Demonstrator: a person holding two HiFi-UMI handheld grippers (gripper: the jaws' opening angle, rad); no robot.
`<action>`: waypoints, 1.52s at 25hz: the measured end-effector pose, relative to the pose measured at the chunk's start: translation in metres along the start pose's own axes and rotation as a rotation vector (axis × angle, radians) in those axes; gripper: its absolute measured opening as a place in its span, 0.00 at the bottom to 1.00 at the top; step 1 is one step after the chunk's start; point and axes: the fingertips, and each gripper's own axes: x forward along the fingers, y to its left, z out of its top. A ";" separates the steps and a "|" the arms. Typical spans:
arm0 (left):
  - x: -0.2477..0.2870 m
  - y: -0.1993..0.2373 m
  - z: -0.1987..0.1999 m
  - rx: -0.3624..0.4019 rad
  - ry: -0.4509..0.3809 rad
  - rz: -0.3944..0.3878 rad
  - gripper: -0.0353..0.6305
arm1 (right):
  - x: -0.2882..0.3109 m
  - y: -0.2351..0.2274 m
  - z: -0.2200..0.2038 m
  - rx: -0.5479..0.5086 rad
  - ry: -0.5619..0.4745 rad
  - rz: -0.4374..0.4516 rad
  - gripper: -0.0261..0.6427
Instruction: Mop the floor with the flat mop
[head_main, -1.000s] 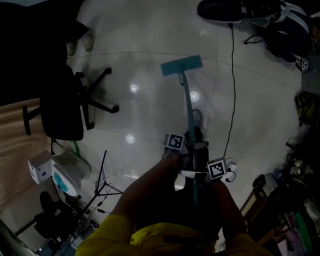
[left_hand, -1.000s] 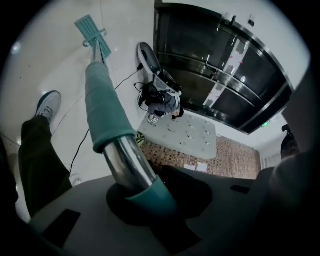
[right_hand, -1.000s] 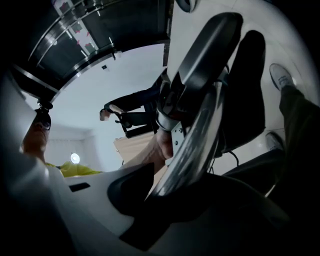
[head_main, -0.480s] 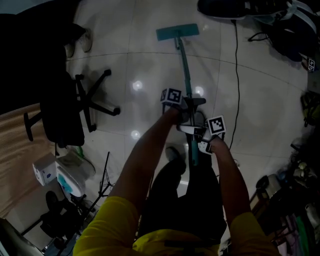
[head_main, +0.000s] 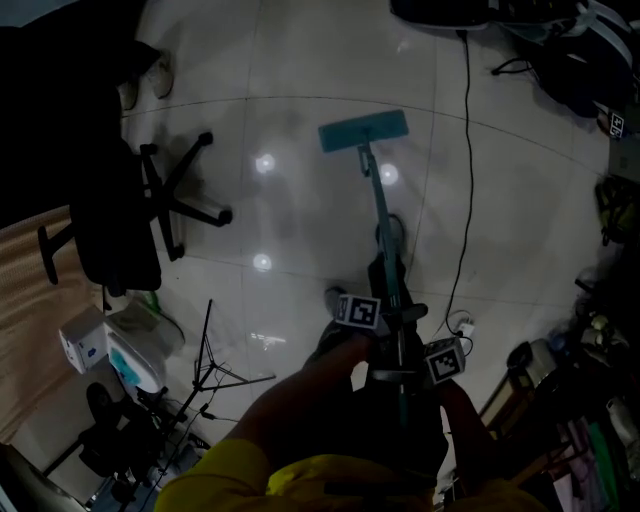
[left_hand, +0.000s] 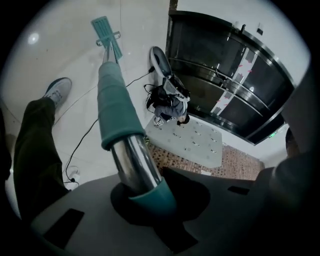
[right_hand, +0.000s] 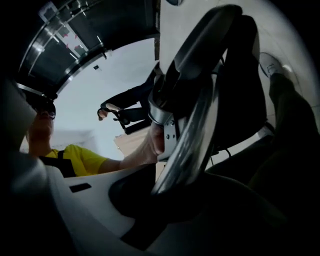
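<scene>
The flat mop's teal head (head_main: 363, 130) lies on the pale tiled floor, and its handle (head_main: 383, 235) slants back toward me. My left gripper (head_main: 392, 316) is shut on the handle, with its marker cube to the left of the pole. Just below it, my right gripper (head_main: 402, 376) is shut on the same handle. In the left gripper view the chrome tube (left_hand: 134, 159) with its teal sleeve (left_hand: 115, 105) runs out of the jaws to the mop head (left_hand: 106, 31). The right gripper view shows the chrome handle (right_hand: 189, 142) clamped between the jaws.
A black office chair (head_main: 120, 215) stands at the left. A thin black cable (head_main: 465, 180) runs down the floor to a plug (head_main: 462, 328) right of the mop. A folding stand (head_main: 205, 370) and a white box (head_main: 82, 340) sit at lower left. Clutter (head_main: 600, 400) lines the right edge.
Half a second ago the mop was pushed far out with arms stretched. Now mop head and both grippers are drawn back toward me, much as a second ago.
</scene>
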 end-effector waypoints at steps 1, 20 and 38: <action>0.004 0.001 0.012 0.010 0.018 0.006 0.14 | -0.002 0.000 0.013 -0.018 0.004 0.020 0.14; 0.009 -0.026 0.173 0.195 0.031 0.093 0.16 | 0.012 0.031 0.169 -0.085 -0.080 0.164 0.14; 0.019 -0.024 0.258 0.224 -0.135 0.043 0.16 | -0.019 -0.025 0.241 -0.199 0.098 -0.103 0.10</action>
